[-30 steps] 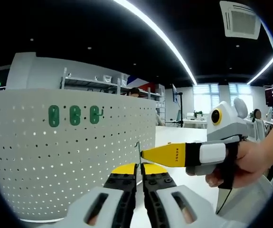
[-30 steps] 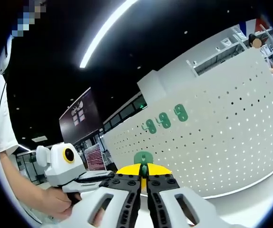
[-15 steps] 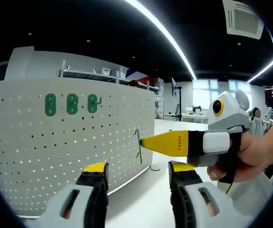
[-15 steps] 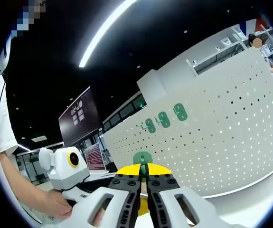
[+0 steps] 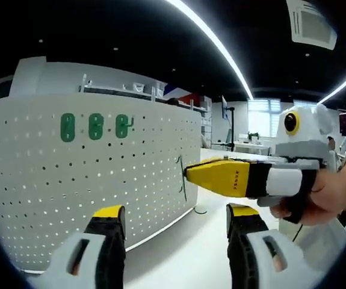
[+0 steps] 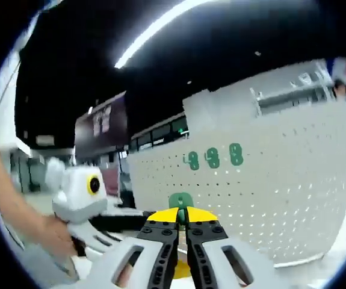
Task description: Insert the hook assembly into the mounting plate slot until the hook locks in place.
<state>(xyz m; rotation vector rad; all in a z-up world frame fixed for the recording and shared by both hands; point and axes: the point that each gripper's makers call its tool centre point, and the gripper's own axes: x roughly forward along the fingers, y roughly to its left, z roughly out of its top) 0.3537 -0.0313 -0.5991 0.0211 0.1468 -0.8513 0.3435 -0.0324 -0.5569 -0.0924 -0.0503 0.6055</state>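
Opening wide now, the left gripper (image 5: 171,226) is holding nothing, while the right gripper (image 6: 182,224) is clamping the green hook assembly (image 6: 180,202) before the white pegboard (image 6: 269,192).

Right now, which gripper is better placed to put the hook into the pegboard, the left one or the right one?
The right gripper. It is shut on the green hook piece and faces the white pegboard, where three green plates hang. The left gripper is open and holds nothing.

Both grippers share one build: white ribbed shells, black toothed fingers (image 5: 109,232) capped with yellow tips. The right gripper (image 5: 188,173) carries small dark lettering on its yellow nose.
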